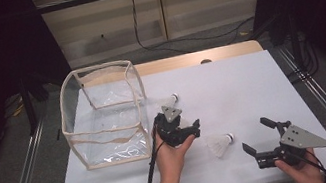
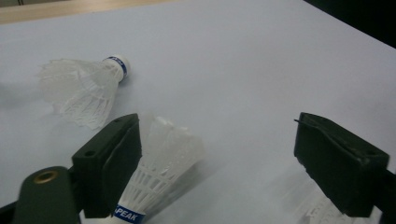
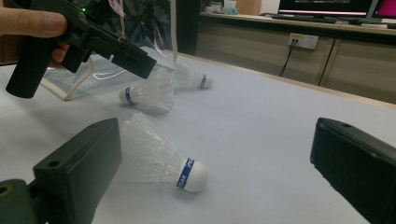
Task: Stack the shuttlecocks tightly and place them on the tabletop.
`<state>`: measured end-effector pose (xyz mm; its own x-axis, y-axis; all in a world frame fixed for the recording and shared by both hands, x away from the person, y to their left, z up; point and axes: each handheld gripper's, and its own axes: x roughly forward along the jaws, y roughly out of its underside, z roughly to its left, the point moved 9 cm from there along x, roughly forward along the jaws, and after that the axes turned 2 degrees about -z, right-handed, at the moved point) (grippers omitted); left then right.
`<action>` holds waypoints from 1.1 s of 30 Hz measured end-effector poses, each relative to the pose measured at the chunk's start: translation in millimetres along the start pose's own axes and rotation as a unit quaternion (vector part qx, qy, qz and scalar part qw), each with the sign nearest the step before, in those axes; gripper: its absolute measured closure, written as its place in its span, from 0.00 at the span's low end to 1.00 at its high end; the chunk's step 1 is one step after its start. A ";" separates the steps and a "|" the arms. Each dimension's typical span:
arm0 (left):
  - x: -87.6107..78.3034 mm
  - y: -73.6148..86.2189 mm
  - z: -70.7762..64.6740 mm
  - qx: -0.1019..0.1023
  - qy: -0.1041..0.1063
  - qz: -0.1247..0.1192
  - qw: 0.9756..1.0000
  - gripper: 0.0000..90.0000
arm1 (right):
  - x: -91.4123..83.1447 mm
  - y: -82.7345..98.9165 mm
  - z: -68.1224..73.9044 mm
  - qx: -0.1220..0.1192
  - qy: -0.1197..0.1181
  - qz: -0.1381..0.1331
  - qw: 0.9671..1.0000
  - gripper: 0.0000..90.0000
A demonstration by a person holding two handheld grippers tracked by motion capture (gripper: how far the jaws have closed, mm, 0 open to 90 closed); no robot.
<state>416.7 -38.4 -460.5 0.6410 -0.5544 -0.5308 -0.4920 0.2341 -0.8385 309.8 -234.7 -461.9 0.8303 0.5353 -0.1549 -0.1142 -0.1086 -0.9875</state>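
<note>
A shuttlecock (image 2: 161,175) is seen lying on the white bench (image 1: 251,86) between the wide-open left tongs (image 1: 184,129), untouched by the pads. Right tongs (image 1: 255,137) are held wide too, w/ a 2nd shuttlecock (image 1: 220,143) just beside them.

The shuttlecocks (image 3: 161,161) have white, translucent plastic-looking skirts with a ribbed mesh, and smooth white cork-shaped heads banded in glossy blue tape. The left gripper (image 1: 178,129) and right gripper (image 1: 260,139) look like matt black plastic; the right one bears a flat grey metal-looking plate. The bag (image 1: 104,114) is clear glossy film with beige cloth edging. The tabletop (image 1: 250,81) is smooth, matt white, edged in pale wood at its far side.
</note>
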 end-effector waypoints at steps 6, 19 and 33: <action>3.9 -7.2 5.4 -0.001 -0.018 0.010 1.000 0.23 | 0.3 -0.1 1.0 0.000 -0.002 0.000 1.000 0.02; 13.6 -14.7 12.5 0.006 -0.037 0.027 0.999 0.35 | -0.1 -0.6 1.4 0.003 -0.002 -0.003 1.000 0.02; 23.9 -13.3 21.3 0.006 -0.075 0.047 0.996 0.42 | 0.2 -0.6 2.5 0.002 -0.005 -0.002 1.000 0.02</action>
<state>451.1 -37.7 -464.7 0.6734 -0.4044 -0.6188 -0.5480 0.2887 -0.7850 308.8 -232.4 -461.4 0.8248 0.5447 -0.1516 -0.1135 -0.1030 -0.9882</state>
